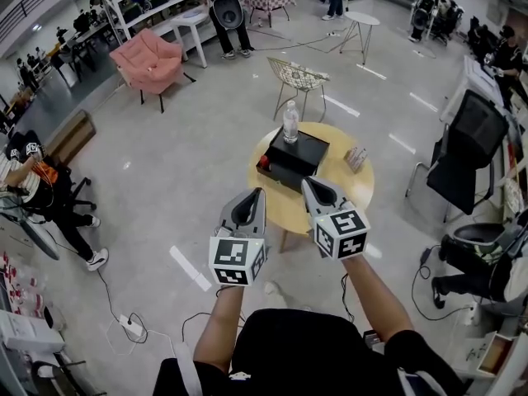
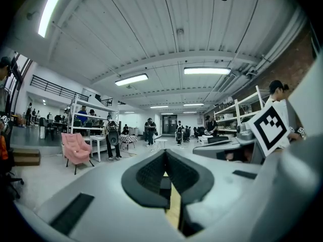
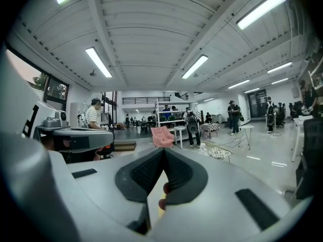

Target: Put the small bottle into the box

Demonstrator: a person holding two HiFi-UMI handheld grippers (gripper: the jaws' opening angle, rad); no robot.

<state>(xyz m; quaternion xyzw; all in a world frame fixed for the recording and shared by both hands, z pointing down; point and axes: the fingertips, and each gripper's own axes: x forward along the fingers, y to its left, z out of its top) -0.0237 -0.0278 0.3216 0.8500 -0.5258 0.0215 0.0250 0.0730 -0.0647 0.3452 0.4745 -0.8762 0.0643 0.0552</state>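
A clear small bottle (image 1: 290, 122) stands upright at the far edge of a black box (image 1: 297, 157) on a round wooden table (image 1: 346, 192). A small red thing (image 1: 263, 162) lies at the box's left end. My left gripper (image 1: 259, 192) and right gripper (image 1: 307, 182) are held side by side over the table's near edge, short of the box, both pointing at it. In the left gripper view the left gripper (image 2: 165, 153) has its pads together with nothing between them. The right gripper (image 3: 164, 151) in its own view looks the same, shut and empty.
A small holder (image 1: 356, 157) sits on the table's right side. Behind the table is a wire chair (image 1: 299, 76), farther back a pink armchair (image 1: 150, 60) and a white side table (image 1: 361, 21). A black office chair (image 1: 466, 151) stands at right. People stand and sit around the room.
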